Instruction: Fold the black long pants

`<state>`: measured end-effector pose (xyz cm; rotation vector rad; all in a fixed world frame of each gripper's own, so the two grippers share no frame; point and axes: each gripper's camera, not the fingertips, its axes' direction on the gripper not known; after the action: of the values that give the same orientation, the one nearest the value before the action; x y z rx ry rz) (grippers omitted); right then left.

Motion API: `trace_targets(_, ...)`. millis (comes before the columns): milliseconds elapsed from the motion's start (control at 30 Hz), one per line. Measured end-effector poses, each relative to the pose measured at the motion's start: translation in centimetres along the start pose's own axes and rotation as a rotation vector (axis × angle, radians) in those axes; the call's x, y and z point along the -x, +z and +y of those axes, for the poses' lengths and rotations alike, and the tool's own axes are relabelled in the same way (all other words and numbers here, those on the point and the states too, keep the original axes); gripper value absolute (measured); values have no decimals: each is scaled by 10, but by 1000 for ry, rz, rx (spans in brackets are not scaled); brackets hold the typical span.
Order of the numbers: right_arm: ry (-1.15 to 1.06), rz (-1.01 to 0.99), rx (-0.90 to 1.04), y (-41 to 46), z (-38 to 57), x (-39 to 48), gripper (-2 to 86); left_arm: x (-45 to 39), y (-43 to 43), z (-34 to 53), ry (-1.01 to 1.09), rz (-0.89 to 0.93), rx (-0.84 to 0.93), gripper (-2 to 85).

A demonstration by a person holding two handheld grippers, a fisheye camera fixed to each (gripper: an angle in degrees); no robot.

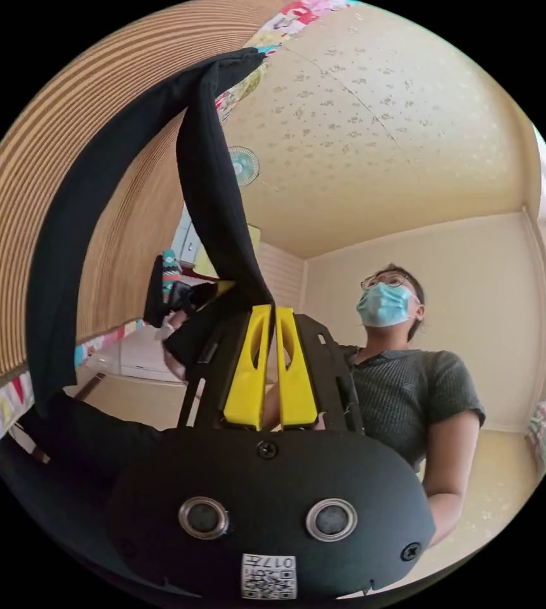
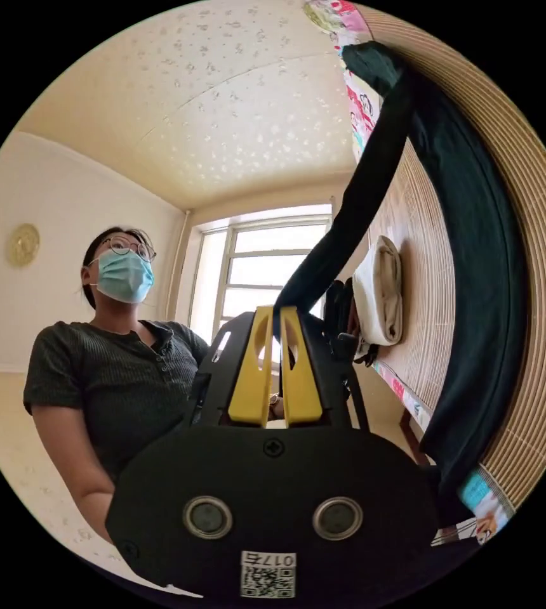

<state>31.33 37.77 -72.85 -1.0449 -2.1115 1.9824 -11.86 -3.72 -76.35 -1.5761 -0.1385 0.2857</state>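
The black long pants [image 1: 213, 190] are half off the striped bamboo mat [image 1: 38, 190]: one band of dark cloth lies along the mat, and from its far end a strip rises away from the mat to the left gripper [image 1: 273, 311], whose yellow jaws stand nearly closed with the fabric pinched between their tips. In the right gripper view the same arrangement appears, the pants [image 2: 476, 254] lying along the mat [image 2: 539, 266] and a taut strip running from their far end to the right gripper [image 2: 277, 312], jaws narrow and clamped on the cloth edge. A folded cream garment [image 2: 381, 298] rests on the mat just beside the pants, with a darker bundle next to it. A person in a grey ribbed top [image 1: 400, 393] stands off the mat, behind both grippers. The step looks like carrying one end of the pants over the part on the mat; to do it well, both grips should travel level and together, keeping the held edge stretched so the lifted layer lands square, edges matched, clear of the cream garment.
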Motion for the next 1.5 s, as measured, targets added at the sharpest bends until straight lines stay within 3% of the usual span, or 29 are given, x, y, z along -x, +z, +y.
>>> trace_targets(133, -84, 582, 251, 32, 5, 41, 24, 17, 3, 11, -68, -427, 98, -7)
trace_targets(167, -10, 773, 346, 40, 13, 17, 24, 26, 4, 13, -93, -481, 107, -6)
trace_targets(233, 134, 952, 421, 45, 29, -36, 25, 64, 14, 17, -202, -627, 167, -4)
trace_targets(400, 437, 888, 286, 22, 44, -112, 45, 81, 29, 16, -246, -779, 169, 33)
trace_targets(500, 379, 833, 239, 20, 43, -103, 82, 64, 21, 2, -194, -797, 75, 105)
trace_targets(633, 319, 803, 198, 0, 23, -102, 114, 57, 29, -55, -82, -782, 57, 116)
trace_targets(833, 175, 819, 114, -8, -56, -109, 115, 50, 92, -167, 137, -886, 127, 113)
trace_targets(1000, 49, 931, 28, 17, -139, -116, 114, 87, 113, -209, 47, -972, 177, 49)
trace_targets(1067, 20, 963, -40, 29, -173, -121, 115, 91, 103, -205, 46, -899, 141, 6)
trace_targets(1200, -38, 961, -155, 41, -208, -119, 111, 100, 40, -174, 11, -503, -75, -8)
trace_targets(1267, -63, 967, -185, 45, -224, -119, 102, 100, 23, -160, -16, -499, -146, -9)
trace_targets(1400, -104, 1055, -92, 68, -245, -136, 80, 89, 30, -157, -15, -670, -89, -4)
trace_targets(1500, -13, 1303, 210, 104, -263, -190, 57, 89, 44, -156, -15, -690, -7, 33)
